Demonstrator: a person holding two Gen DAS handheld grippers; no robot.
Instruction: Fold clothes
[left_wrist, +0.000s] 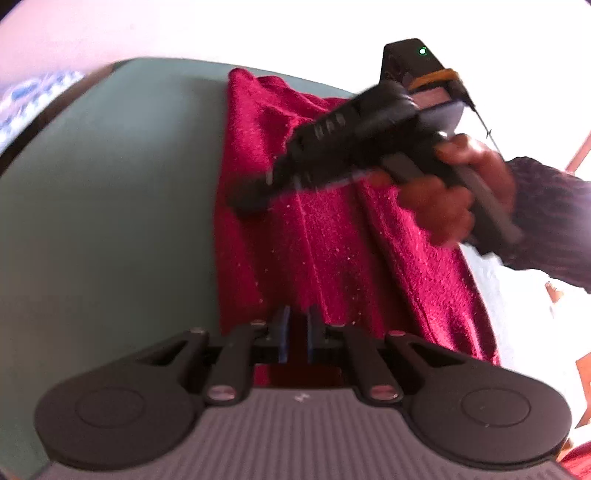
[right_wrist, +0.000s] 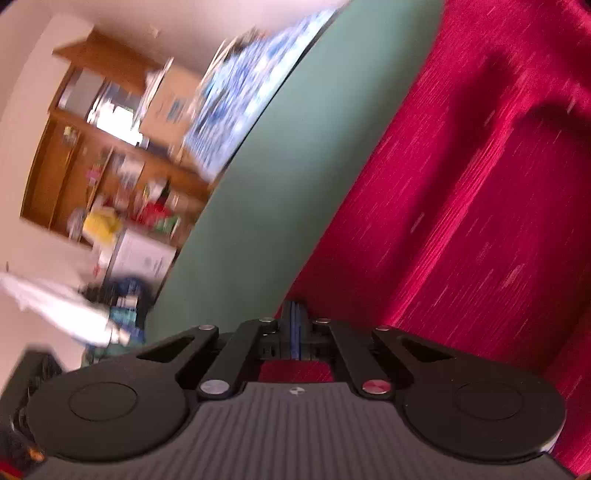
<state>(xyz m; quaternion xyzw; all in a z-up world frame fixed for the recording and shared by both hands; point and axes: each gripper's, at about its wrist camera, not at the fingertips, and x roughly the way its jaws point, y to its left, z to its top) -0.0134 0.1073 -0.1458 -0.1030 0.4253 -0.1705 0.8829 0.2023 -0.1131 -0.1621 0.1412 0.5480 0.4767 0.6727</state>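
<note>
Both grippers pinch the crimson towel's (left_wrist: 332, 236) edge on the green table (left_wrist: 110, 221): left gripper (left_wrist: 295, 325) at 6 o'clock, right gripper (left_wrist: 247, 201) toward 12, likely readying a fold.

The towel (left_wrist: 332, 236) is deep crimson red, flecked with pale lint; the table (left_wrist: 110, 206) under it is plain muted green; the left gripper (left_wrist: 295, 325) is black with blue pads and a grey ribbed body; the right gripper (left_wrist: 247, 199) is black too, a green light glowing on its top at upper right; the hand (left_wrist: 454, 195) holding it wears a dark purple knitted sleeve (left_wrist: 550, 218); in the right wrist view, upper left, a brown wooden shelf (right_wrist: 92, 147); beside it a blue-and-white patterned cloth (right_wrist: 251, 96).
</note>
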